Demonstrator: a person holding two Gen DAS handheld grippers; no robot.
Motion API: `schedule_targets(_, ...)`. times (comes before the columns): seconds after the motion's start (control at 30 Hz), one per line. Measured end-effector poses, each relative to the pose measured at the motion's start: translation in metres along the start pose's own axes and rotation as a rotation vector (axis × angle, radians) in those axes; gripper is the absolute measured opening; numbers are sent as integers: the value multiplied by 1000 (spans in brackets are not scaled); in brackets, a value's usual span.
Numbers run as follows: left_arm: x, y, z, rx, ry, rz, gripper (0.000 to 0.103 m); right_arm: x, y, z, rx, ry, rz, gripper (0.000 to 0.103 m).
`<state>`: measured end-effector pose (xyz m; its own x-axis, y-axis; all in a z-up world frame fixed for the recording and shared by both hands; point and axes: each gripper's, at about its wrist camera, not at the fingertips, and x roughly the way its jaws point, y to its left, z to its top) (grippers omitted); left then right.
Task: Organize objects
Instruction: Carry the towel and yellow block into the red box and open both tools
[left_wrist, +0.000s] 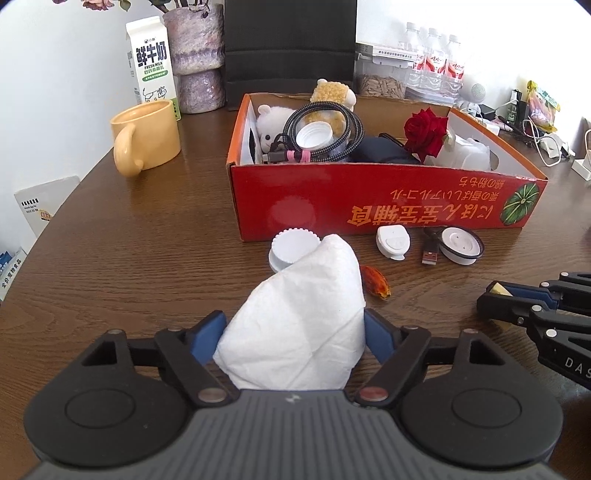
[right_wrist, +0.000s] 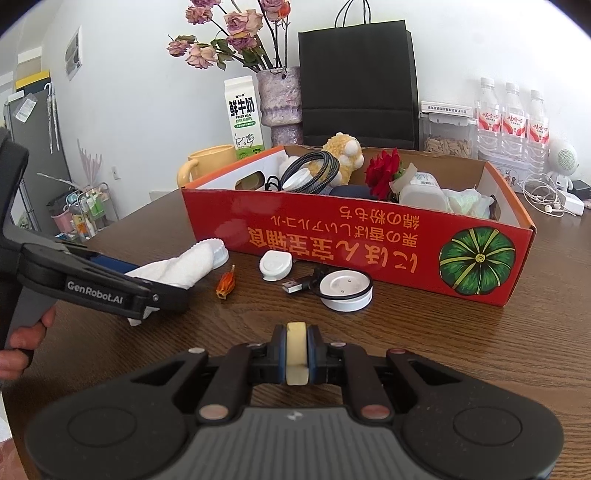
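Here the tissue (left_wrist: 295, 332) is bracketed by the left gripper (left_wrist: 295, 328), unclenched; the eraser (right_wrist: 296, 352) is clamped by the right gripper (right_wrist: 296, 347); the cap (left_wrist: 293, 249), touched by the tissue near the table's middle, could be dragged along.

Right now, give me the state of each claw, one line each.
Left claw: jaws wide around the white tissue; whether the pads press it cannot be told.
Right claw: shut on a small pale yellow block.
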<state>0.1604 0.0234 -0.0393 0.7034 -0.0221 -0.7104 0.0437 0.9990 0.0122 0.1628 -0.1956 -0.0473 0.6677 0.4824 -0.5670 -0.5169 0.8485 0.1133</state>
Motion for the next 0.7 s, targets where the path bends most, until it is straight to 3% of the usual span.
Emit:
schedule_targets(0.13, -16, 0, 9, 0, -44, 6, 67, -3, 5, 2, -24, -20, -4, 11)
schedule_targets(0.4, -29, -5, 25, 20, -97, -4, 61, -9, 8, 20, -46, -83, 1, 11)
schedule_targets(0.57, -36, -3, 31, 16, -117, -21, 37, -13, 7, 28, -51, -110, 4, 11)
schedule_targets(0.7, -46, -7, 39, 38, -162, -21, 29, -17, 3, 39, -48, -145, -2, 11)
